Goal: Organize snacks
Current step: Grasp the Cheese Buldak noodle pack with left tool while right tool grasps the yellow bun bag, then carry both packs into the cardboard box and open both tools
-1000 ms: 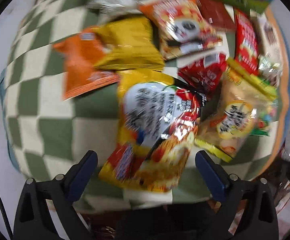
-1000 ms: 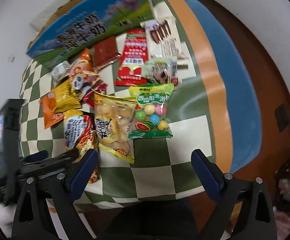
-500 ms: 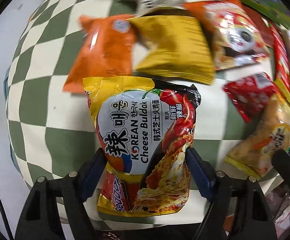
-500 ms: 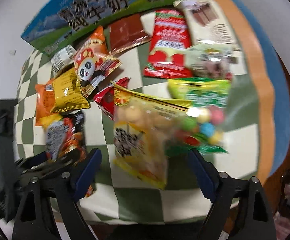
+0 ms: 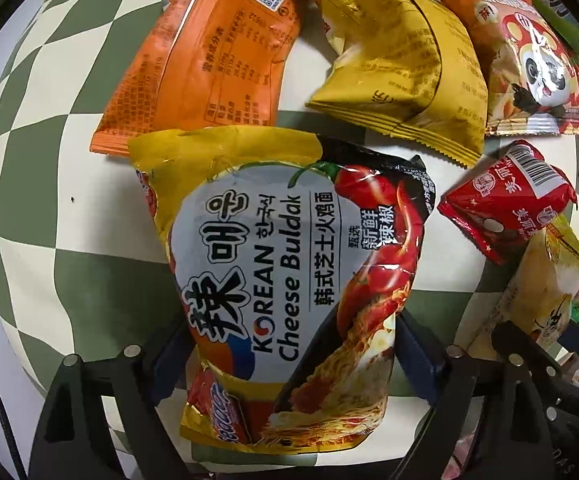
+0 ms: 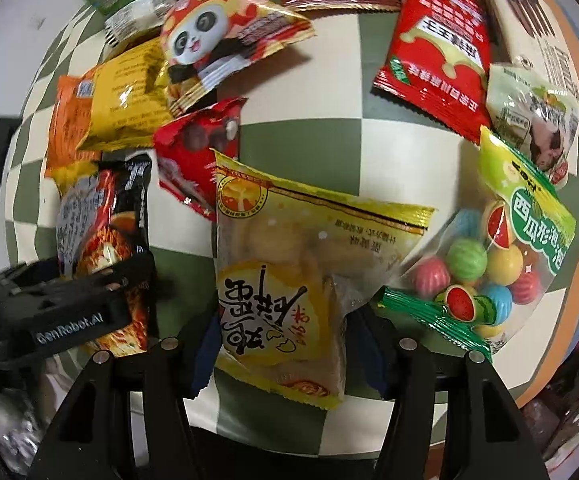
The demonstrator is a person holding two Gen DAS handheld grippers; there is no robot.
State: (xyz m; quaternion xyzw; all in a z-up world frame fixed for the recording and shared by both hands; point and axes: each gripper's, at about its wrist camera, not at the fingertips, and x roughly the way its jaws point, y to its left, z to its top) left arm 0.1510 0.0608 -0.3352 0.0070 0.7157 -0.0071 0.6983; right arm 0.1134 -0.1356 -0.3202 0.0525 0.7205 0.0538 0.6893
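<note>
Yellow noodle packet (image 5: 289,280) lies lengthwise, perhaps pinched, in left gripper (image 5: 293,356).

The Cheese Buldak noodle packet (image 5: 289,280) is showing a glossy plastic film that is catching highlights across its creases, and beside it the orange packet (image 5: 205,56) and the yellow packet (image 5: 405,72) are presenting a duller, matt foil with crimped, ribbed end seams. The checkered tablecloth (image 5: 69,240) beneath the noodle packet is looking smooth and matt. The egg-pastry bag (image 6: 285,280) and the gumball bag (image 6: 489,264) are displaying shiny, partly transparent plastic, while the left gripper (image 5: 293,356) is appearing as matt black plastic with small metal studs.
</note>
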